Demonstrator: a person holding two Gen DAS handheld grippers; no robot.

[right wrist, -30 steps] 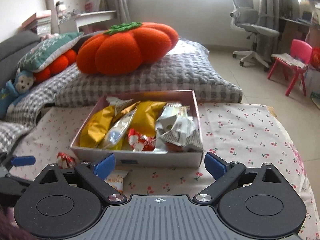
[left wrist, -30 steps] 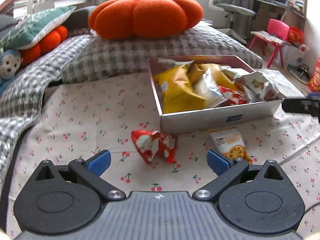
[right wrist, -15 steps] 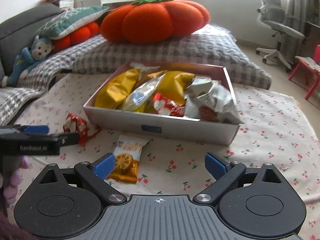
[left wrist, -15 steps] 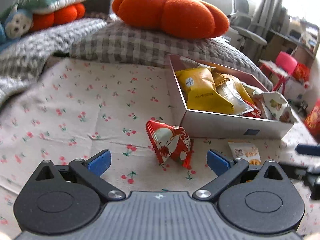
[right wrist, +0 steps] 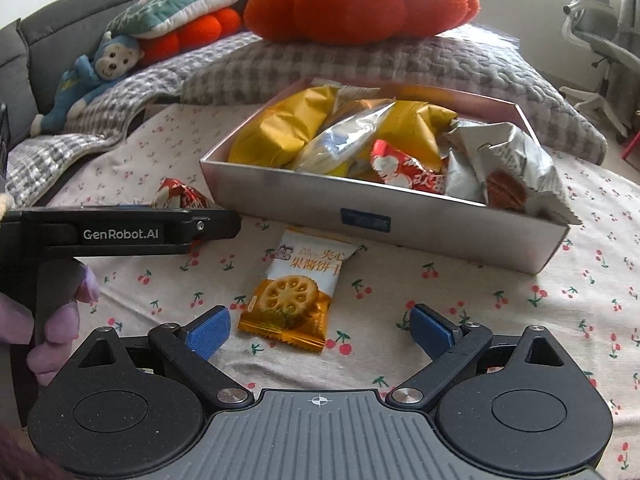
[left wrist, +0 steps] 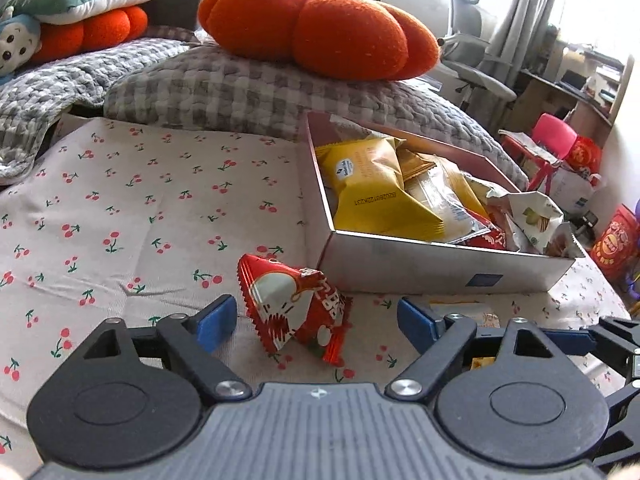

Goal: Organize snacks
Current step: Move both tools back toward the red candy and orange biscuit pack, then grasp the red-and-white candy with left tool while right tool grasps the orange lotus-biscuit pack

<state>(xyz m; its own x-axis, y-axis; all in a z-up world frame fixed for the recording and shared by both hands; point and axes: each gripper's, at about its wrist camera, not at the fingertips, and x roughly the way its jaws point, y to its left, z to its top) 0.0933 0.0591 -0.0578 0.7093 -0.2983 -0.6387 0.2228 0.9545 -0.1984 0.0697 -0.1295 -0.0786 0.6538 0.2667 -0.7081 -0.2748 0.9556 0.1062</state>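
A grey box (left wrist: 432, 266) full of snack packets stands on the cherry-print cloth; it also shows in the right wrist view (right wrist: 380, 216). A red and white snack packet (left wrist: 294, 308) lies in front of the box's near left corner, between the open jaws of my left gripper (left wrist: 316, 320); part of it shows in the right wrist view (right wrist: 176, 196). An orange and white biscuit packet (right wrist: 296, 288) lies in front of the box, just ahead of my open right gripper (right wrist: 318, 328). The left gripper's body (right wrist: 120, 232) crosses the right wrist view.
A grey checked pillow (left wrist: 248, 88) with an orange pumpkin cushion (left wrist: 320, 28) lies behind the box. A blue plush monkey (right wrist: 92, 76) and more cushions are at the far left. An office chair (left wrist: 476, 68) and a pink stool (left wrist: 552, 144) stand beyond the bed.
Both grippers have come lower and closer. The red packet now sits between the left jaws. The biscuit packet has come into view just ahead of the right jaws.
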